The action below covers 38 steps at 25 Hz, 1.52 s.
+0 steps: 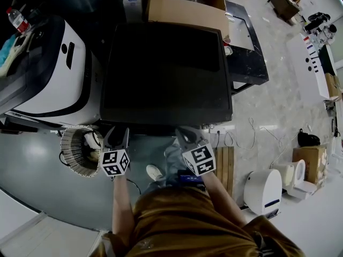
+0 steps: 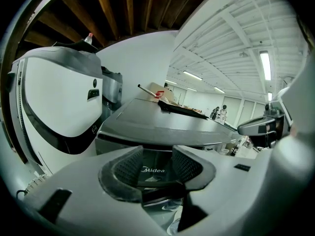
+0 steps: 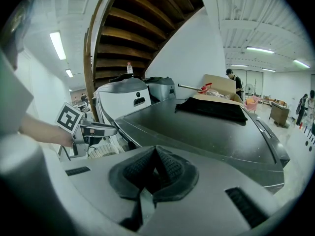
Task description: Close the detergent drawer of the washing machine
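One washing machine (image 1: pixel 166 71); my left tongs (image 1: pixel 117 135) and right tongs (image 1: pixel 186 136) at its front.
Two tongs: left spread, empty; right pressed together.

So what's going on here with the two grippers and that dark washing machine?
A person stands at the front of a dark grey washing machine with a gripper in each hand. The left gripper is open, aimed at the machine's front panel and gripping nothing. The right gripper is shut and empty, held beside it. Neither seems to touch the machine, and the detergent drawer can't be made out.
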Motion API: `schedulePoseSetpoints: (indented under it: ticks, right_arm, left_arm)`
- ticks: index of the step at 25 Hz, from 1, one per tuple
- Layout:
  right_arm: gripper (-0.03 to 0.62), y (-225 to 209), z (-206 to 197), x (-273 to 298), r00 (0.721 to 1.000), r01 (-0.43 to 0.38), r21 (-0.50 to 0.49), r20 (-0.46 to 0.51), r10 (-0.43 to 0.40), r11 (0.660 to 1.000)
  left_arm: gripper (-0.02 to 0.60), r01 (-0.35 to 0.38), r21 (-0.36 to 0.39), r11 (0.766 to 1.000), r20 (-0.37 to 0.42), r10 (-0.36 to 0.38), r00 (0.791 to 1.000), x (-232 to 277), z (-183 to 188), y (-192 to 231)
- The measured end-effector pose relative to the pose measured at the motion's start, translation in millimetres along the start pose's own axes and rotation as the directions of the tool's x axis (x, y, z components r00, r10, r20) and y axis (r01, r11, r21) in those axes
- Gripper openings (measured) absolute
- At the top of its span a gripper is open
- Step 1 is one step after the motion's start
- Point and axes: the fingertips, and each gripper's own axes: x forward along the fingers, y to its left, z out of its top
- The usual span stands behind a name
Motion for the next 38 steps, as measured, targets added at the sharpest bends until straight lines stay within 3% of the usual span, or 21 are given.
schedulePoseSetpoints:
  ticks: [12, 18, 26, 38]
  right_arm:
    - [0.012, -3, 9, 2, 1.0, -0.007, -0.01, 0.014, 0.007, 1.0]
    - [0.012, -1, 12, -2, 1.0, -0.005, -0.019, 0.023, 0.006, 1.0]
    - [0.012, 7, 21, -14, 0.998, 0.005, -0.03, 0.068, -0.003, 1.0]
    - [0.012, 40, 29, -25, 0.994, -0.006, -0.089, 0.108, 0.016, 0.996]
  left_arm:
    - [0.184, -0.043, -0.009, 0.999, 0.008, 0.043, 0.999, 5, 2, 5]
    - [0.184, -0.034, -0.051, 0.998, 0.017, 0.035, 0.999, 5, 3, 6]
    - [0.184, -0.03, -0.063, 0.998, 0.103, 0.037, 0.994, -13, 27, 3]
    - [0.06, -0.003, -0.012, 1.0, 0.216, 0.005, 0.976, -59, 64, -9]
